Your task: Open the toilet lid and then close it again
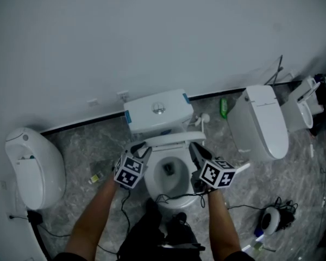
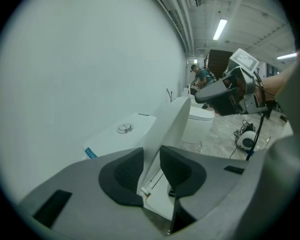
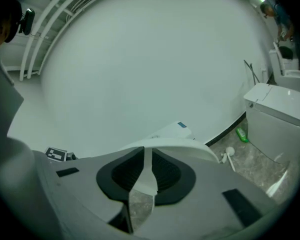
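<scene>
1. Floor (image 1: 81,145) of grey marbled stone meets a plain white wall (image 1: 152,37); other toilets (image 1: 266,121) stand alongside.
2. Your left gripper (image 2: 151,166) pinches the raised toilet lid (image 2: 167,126) — its edge fills the gap between the pads, with the cistern (image 2: 122,134) just beyond.
3. Your right gripper (image 3: 146,171) clamps the lid's opposite side; both forearms (image 1: 98,211) reach forward, angled down.

In the head view the left claw (image 1: 143,148) and right claw (image 1: 194,149) hide the side edges of the toilet lid (image 1: 174,141). Both forearms (image 1: 92,216) are cut off by the bottom edge. A small item (image 1: 95,176) on the floor (image 1: 79,145) is too small to name, as is the distant person (image 2: 202,76).
</scene>
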Demonstrator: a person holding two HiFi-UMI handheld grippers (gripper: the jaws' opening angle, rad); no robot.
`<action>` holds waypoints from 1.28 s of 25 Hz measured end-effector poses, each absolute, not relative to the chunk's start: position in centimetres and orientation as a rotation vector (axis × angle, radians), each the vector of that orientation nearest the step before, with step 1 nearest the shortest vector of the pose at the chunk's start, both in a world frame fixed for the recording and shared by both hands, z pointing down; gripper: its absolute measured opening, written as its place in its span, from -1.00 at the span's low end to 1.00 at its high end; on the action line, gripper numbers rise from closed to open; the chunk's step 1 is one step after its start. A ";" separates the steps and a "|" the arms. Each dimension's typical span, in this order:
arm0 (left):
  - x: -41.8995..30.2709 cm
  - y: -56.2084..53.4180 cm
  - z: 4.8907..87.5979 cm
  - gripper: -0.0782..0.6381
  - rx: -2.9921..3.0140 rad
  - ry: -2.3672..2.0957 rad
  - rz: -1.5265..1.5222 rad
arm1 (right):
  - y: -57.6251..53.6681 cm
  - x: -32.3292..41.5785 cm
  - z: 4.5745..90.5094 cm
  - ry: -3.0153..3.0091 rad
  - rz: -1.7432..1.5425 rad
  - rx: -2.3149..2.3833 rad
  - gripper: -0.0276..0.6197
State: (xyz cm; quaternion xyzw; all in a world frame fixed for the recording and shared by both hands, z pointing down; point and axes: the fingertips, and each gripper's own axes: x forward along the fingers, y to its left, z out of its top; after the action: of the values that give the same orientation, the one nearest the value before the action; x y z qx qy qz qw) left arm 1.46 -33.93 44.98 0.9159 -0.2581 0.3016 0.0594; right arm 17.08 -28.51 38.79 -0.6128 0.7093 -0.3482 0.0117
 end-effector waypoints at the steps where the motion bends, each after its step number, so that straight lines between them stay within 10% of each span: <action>1: 1.5 -33.7 45.0 -0.49 2.778 -0.776 0.913 | -28.3 17.3 38.5 2.195 -1.078 -1.930 -0.79; 32: -0.5 -22.5 49.0 -0.47 2.649 -0.818 0.972 | -18.5 16.7 46.1 2.241 -1.407 -1.886 -0.87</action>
State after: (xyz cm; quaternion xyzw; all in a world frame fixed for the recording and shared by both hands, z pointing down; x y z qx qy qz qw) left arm -0.48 -22.46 48.96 0.8971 -0.2769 0.3291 0.1016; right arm 16.74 -18.47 46.07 -0.5796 0.6887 -0.4323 -0.0538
